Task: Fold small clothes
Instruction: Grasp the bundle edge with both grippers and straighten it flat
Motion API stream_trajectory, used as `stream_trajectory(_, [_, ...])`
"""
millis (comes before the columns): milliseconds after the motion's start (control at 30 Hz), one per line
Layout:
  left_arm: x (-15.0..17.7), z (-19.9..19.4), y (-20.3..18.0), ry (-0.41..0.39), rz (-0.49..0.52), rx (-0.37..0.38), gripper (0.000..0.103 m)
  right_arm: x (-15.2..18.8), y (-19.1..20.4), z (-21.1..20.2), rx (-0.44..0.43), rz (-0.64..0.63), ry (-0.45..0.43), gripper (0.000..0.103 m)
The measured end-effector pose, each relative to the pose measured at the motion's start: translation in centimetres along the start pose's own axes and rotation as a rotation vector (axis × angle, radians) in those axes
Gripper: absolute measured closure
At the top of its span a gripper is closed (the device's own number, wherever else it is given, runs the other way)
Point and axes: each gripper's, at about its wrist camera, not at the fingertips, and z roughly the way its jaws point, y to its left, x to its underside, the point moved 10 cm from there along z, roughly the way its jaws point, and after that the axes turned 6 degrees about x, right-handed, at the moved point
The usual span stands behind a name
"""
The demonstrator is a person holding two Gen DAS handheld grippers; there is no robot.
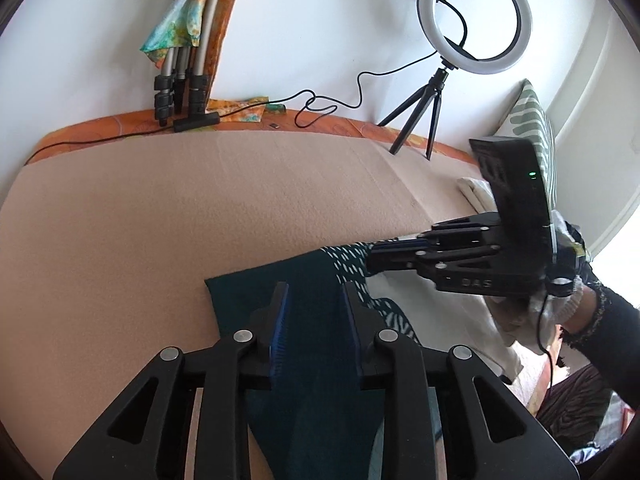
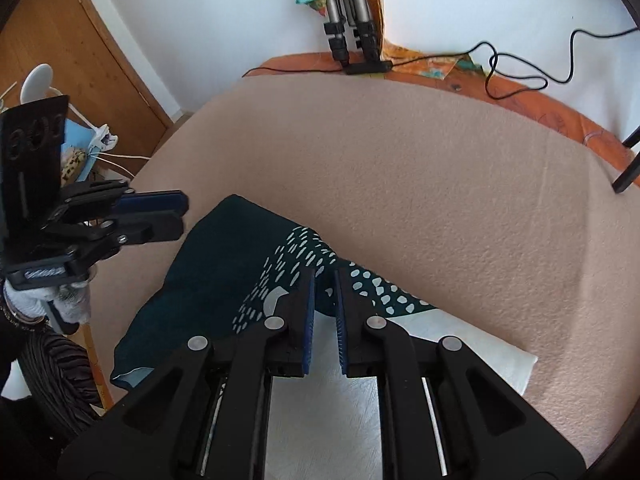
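Teal, white-patterned cloth [image 2: 224,264] lies half-folded; your right tool [image 2: 324,280] (jaws slightly apart) and spread left tool [image 1: 312,300] should pinch matching corners.

A home bedroom: a bed under a beige fleece blanket [image 1: 160,208], a green-patterned white pillow [image 1: 532,120], a wooden door [image 2: 80,60], and a white ring light on a small black tripod [image 1: 474,16].

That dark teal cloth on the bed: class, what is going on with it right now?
A person holds a gripper in each hand over a dark teal and white patterned cloth lying on a beige blanket. The left gripper is open above the plain teal part. The right gripper sits over the spotted part, jaws slightly apart, gripping nothing. The cloth looks partly folded or rumpled; folding is not finished.
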Motion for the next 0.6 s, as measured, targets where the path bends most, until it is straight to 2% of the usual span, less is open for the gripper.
stream_trajectory(67, [0.7,-0.2,-0.5,0.011,-0.025,0.036,0.079,0.8,-0.2,1.0,0.020,-0.002,0.019,0.094])
stream_trajectory(167, [2.4,0.1,-2.0,0.055,-0.002,0.060,0.079,0.8,-0.3,0.9,0.018,0.021,0.011,0.094])
stream_trajectory(333, [6.0,1.5,-4.8,0.140,0.039,0.103,0.079,1.0,0.0,-2.3,-0.023,0.080,-0.029,0.094])
stream_trajectory(467, [7.9,2.4,-6.5,0.191,0.118,0.087,0.079,2.8,2.6,-4.7,-0.043,0.031,-0.043,0.093])
stream_trajectory(567, [9.4,3.1,-6.3,0.232,0.107,0.088,0.079,5.0,4.4,-4.8,-0.028,-0.023,-0.011,0.093])
stream_trajectory(600, [9.4,2.9,-6.3,0.216,0.116,0.094,0.079,5.8,4.8,-4.6,-0.020,-0.037,0.003,0.093])
